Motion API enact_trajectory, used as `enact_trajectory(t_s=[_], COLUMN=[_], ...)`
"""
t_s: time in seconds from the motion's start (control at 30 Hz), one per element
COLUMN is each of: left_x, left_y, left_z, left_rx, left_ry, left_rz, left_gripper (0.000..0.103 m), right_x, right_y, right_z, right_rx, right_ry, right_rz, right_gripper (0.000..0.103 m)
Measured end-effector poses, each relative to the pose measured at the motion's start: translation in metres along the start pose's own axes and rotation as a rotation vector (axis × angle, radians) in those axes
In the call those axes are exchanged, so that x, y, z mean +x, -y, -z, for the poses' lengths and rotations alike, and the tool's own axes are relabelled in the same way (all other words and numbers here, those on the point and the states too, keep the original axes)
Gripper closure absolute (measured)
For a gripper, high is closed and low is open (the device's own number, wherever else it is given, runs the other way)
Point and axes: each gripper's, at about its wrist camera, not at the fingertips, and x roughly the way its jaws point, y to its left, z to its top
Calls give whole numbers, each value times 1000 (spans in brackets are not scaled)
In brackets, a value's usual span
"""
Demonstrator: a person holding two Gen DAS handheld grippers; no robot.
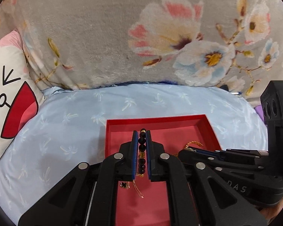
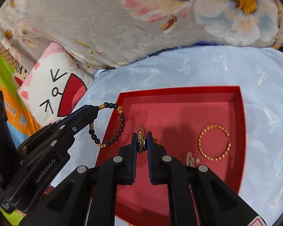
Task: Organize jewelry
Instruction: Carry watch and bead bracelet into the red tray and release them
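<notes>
Tilting down over the red box (image 2: 179,91) — left gripper (image 1: 141,131) jaws clamp the bead bracelet (image 2: 120,124), right gripper (image 2: 141,133) jaws a gold piece (image 2: 141,141).

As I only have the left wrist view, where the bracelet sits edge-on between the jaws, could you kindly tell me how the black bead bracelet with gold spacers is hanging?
Observer: In the right wrist view, the black bead bracelet with gold spacers hangs as an open loop from the left gripper, overlapping the left rim of the red cardboard tray.
Operator: Thank you. What is the right gripper holding?
Observer: The right gripper is shut on a short gold-and-silver metal link strap.
Operator: Is anything lying to its right?
Observer: A twisted gold open bangle lies flat on the tray floor, apart from the jaws.
</notes>
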Motion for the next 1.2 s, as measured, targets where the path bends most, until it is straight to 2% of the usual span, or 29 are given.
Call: enact_trajectory(t_s=[0.2, 0.4, 0.53, 0.67, 0.77, 0.8, 0.83, 1.0, 1.17, 1.2], left_x=[42, 73, 86, 88, 81, 78, 73, 33, -9, -19], left_y=[-4, -8, -13, -16, -20, -22, -22, -21, -18, -17], left_z=[-13, -12, -8, -8, -10, -10, -10, 0, 24, 31], left_rx=[-1, -10, -20, -18, -36, -40, -41, -14, 15, 19], left_ry=[-49, -107, -136, -134, -118, -109, -100, -34, 7, 16], left_rz=[6, -59, -76, -105, -114, -118, -119, -113, -146, -151], left_gripper=[96, 96, 96, 94, 76, 68, 64, 56, 55, 52], right_x=[47, 63, 62, 50, 35, 30, 21, -22, -60, -65], right_y=[18, 40, 46, 49, 45, 43, 40, 26, 14, 11], right_z=[-17, -18, -18, -19, -16, -15, -12, 12, 59, 67], right_rx=[64, 55, 23, 5, -13, -21, -31, -100, -168, -176], right_ry=[-78, -110, -102, -59, -24, -11, 10, 95, 158, 161], right_rz=[-5, 151, 171, 170, 174, 176, 177, 187, 204, 205], right_gripper=[94, 94, 84, 72, 72, 72, 71, 66, 65, 65])
